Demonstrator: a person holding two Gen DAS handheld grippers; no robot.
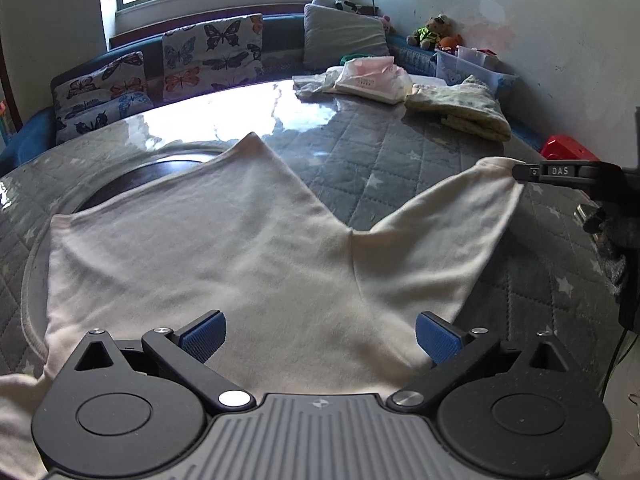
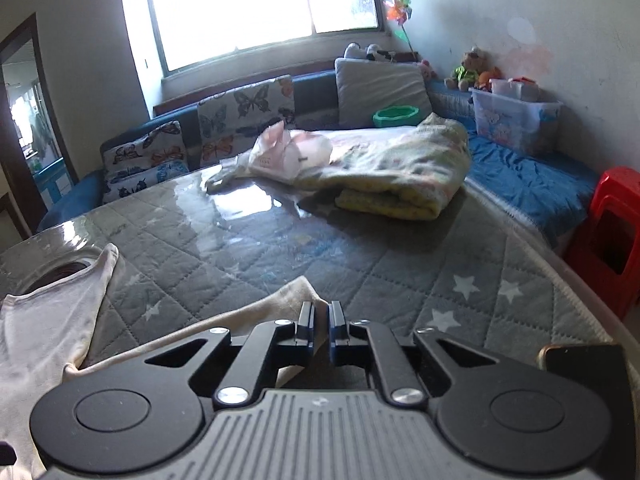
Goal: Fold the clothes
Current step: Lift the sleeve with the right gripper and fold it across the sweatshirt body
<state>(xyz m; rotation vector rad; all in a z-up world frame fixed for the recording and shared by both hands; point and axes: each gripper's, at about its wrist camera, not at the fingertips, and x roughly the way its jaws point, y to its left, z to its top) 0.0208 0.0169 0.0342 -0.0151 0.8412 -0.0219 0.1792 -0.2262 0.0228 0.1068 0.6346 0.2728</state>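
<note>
Nearest us in the left wrist view, our left gripper point(image 1: 320, 338) hangs over the white garment point(image 1: 224, 248), its blue-padded fingers point(image 1: 204, 338) spread wide with nothing between them. That garment lies flat on the table point(image 1: 360, 152), which wears a grey quilted cover with white stars under a glossy clear sheet. One sleeve point(image 1: 448, 220) stretches toward the right edge, where our right gripper point(image 1: 524, 171) pinches its cuff. Beyond, near the far side of the table, we see a pink and white bundle point(image 1: 368, 76) beside a folded yellowish blanket point(image 1: 460, 108). Butterfly cushions point(image 1: 172, 64) line a blue sofa under the window.

From the right wrist view, our right gripper point(image 2: 321, 322) fills the lower edge, its fingers point(image 2: 306, 320) pressed together on the cuff of the sleeve point(image 2: 256, 312), a thin fold of cloth caught between the pads. The white garment point(image 2: 44, 320) spreads off to the left on the table point(image 2: 400, 272). Farther back sit the folded yellowish blanket point(image 2: 400, 172) and the pink and white bundle point(image 2: 288, 148). A red stool point(image 2: 608, 236) stands off the right edge, and a clear storage box point(image 2: 516, 120) rests on the blue bench by the wall.
</note>
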